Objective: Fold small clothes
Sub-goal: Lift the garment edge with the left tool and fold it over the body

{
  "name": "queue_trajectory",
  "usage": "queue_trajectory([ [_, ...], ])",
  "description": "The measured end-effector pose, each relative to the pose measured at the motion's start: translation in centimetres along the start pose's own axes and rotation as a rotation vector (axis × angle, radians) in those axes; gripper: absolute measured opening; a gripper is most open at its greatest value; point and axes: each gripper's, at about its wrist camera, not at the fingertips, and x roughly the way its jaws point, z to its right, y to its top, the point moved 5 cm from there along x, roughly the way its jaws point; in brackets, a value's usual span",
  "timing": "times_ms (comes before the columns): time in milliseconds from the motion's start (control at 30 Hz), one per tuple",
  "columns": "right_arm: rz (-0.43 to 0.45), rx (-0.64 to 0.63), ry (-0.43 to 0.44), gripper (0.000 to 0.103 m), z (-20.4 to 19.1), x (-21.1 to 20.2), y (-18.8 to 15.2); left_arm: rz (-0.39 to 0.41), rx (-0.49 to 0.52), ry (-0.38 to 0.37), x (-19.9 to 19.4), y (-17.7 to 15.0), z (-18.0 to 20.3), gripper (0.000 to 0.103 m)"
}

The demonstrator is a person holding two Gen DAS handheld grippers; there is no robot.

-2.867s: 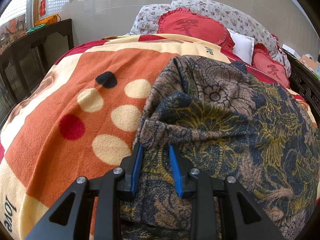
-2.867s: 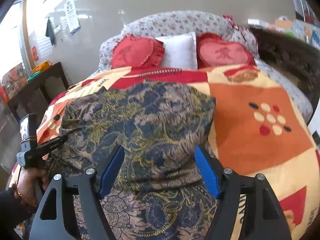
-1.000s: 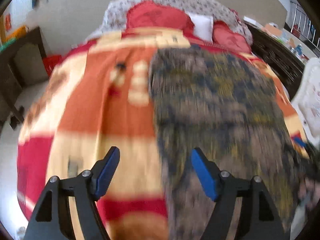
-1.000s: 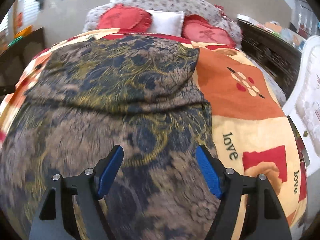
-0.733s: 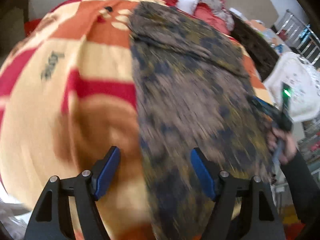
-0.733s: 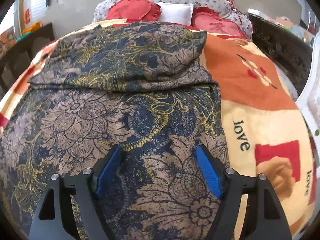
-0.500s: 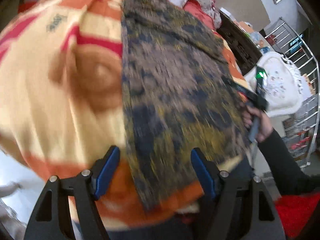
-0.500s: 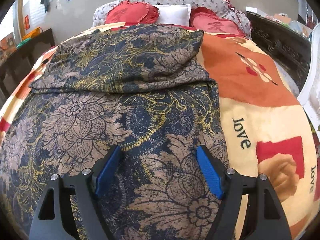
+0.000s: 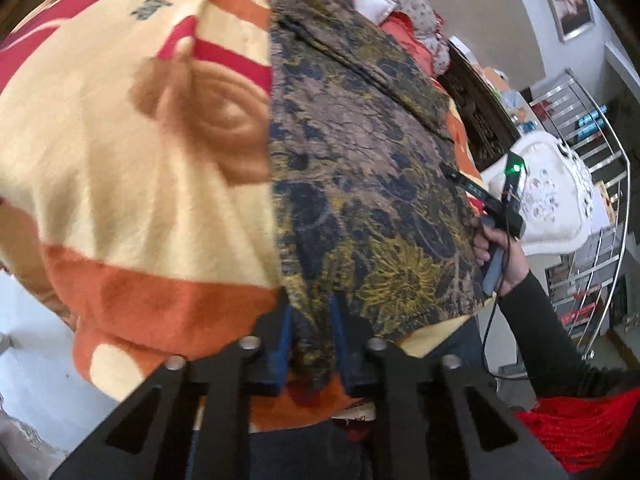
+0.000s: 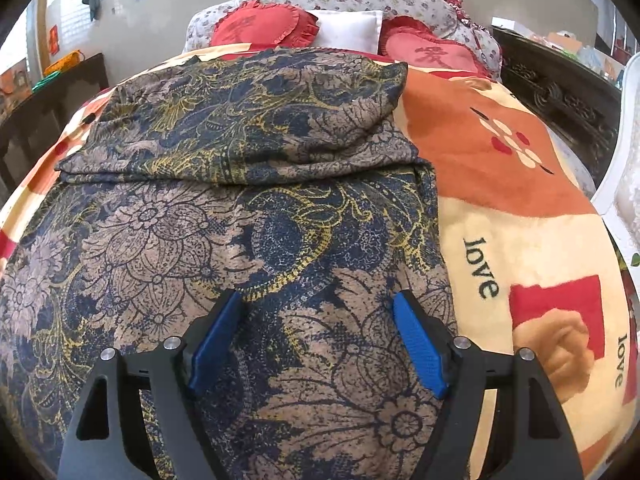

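Note:
A dark floral garment (image 10: 248, 208) in navy, tan and gold lies spread on the bed blanket, its far part folded back over itself. In the left wrist view the garment (image 9: 360, 168) runs down to the bed's near edge. My left gripper (image 9: 311, 332) is shut on the garment's near left corner at the blanket edge. My right gripper (image 10: 318, 324) is open, hovering over the garment's near right part, empty. It also shows in the left wrist view (image 9: 456, 176), held in a hand.
An orange, cream and red blanket (image 10: 520, 208) covers the bed. Red heart pillows (image 10: 260, 28) and a white pillow (image 10: 348, 34) lie at the head. A dark carved bed frame (image 10: 560, 92) runs on the right. A white chair (image 9: 556, 196) and metal rack (image 9: 600, 200) stand beside the bed.
My left gripper swung from the far left side down to the near edge and closed on the garment's corner. My right gripper stayed open and drew back toward the near part.

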Motion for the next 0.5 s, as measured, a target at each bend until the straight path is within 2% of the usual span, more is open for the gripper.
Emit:
queue_trajectory([
  [133, 0.000, 0.001, 0.001, 0.089, 0.0, 0.0, -0.1, -0.010, 0.010, 0.031, -0.2, -0.2, -0.1, 0.005],
  [333, -0.014, 0.016, 0.001, 0.088, 0.4, -0.6, 0.0, -0.013, 0.043, 0.068, -0.2, -0.1, 0.4, 0.004],
  [400, -0.010, 0.007, 0.032, 0.076, 1.1, -2.9, 0.0, -0.012, 0.060, 0.067, -0.4, -0.1, 0.7, 0.004],
  [500, 0.027, -0.031, 0.095, 0.076, 3.2, -8.4, -1.3, -0.030, 0.097, 0.077, 0.0, -0.3, 1.2, 0.005],
])
